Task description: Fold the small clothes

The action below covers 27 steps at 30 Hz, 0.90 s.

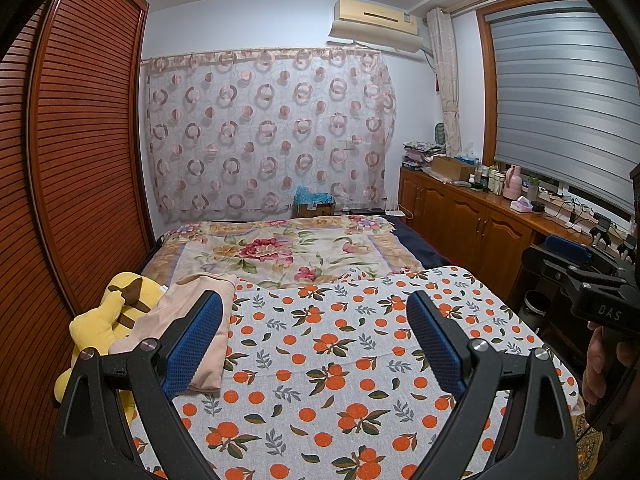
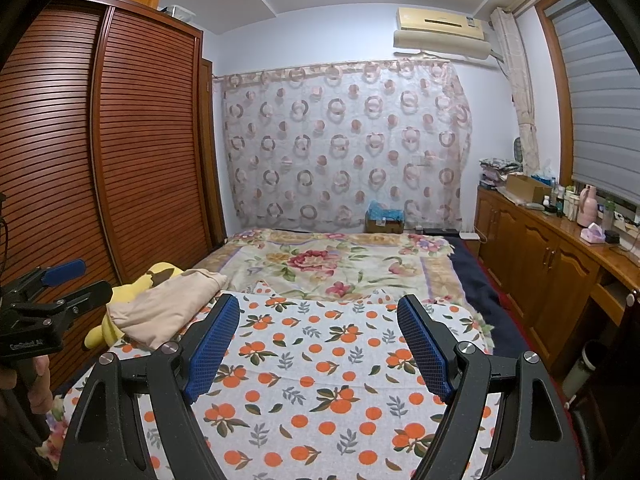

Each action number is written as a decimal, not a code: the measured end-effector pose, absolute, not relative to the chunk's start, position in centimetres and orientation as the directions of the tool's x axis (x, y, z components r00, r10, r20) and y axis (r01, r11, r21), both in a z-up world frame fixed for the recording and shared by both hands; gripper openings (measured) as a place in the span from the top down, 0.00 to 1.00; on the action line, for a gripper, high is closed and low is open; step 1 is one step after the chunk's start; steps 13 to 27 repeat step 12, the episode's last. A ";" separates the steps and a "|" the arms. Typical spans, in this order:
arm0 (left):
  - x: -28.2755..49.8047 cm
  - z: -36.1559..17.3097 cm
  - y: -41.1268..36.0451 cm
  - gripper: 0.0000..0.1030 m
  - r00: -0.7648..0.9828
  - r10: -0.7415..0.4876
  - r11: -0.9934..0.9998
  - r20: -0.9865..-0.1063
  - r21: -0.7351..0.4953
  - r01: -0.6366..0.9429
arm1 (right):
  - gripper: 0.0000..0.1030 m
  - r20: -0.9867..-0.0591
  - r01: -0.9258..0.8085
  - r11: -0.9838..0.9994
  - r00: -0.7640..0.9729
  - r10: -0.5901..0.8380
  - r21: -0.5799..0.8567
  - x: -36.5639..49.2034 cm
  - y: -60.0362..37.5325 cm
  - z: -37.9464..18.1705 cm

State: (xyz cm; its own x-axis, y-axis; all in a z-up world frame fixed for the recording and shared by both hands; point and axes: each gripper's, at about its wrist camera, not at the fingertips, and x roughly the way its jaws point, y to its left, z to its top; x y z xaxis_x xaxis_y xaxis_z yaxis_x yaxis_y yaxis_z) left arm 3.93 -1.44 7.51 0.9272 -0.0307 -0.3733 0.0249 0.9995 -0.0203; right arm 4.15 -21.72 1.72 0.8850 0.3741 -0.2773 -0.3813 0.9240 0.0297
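Slatted wooden wardrobe [image 2: 100,152] left, ring-patterned curtain [image 2: 344,144] on the far wall — shuttered window [image 1: 560,92] over low cabinets [image 1: 468,220].

Each gripper [image 1: 314,344] is black plastic with silver screw heads and blue textured pads [image 1: 196,344]. The right gripper [image 2: 318,346] bears white lettering at its side, seen at 3 o'clock in the left view.

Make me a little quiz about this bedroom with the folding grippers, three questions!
1. True or false: the left gripper is holding the beige garment.
2. What does the beige garment partly lie on? A) a yellow plush toy B) a cardboard box C) the wooden cabinet
3. Fill in: the cloth under both grippers is printed with ______ fruit.

Key
1. False: both the left and the right gripper are open and empty.
2. A, the yellow plush toy.
3. Orange.
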 end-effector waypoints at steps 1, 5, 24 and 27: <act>3.9 7.5 -1.5 0.09 0.927 -0.031 0.999 -0.374 -0.020 0.025 | 0.20 -0.277 -0.384 0.923 0.884 0.377 0.030 4.2 -21.7 1.7; 4.0 7.4 -1.4 0.09 0.927 -0.032 0.999 -0.373 -0.021 0.026 | 0.20 -0.278 -0.383 0.923 0.884 0.375 0.029 4.1 -21.7 1.7; 3.9 7.5 -1.5 0.09 0.927 -0.031 0.999 -0.373 -0.021 0.025 | 0.20 -0.278 -0.383 0.923 0.884 0.376 0.030 4.2 -21.5 1.7; 3.9 7.5 -1.5 0.09 0.927 -0.031 0.999 -0.373 -0.021 0.025 | 0.20 -0.278 -0.383 0.923 0.884 0.376 0.030 4.2 -21.5 1.7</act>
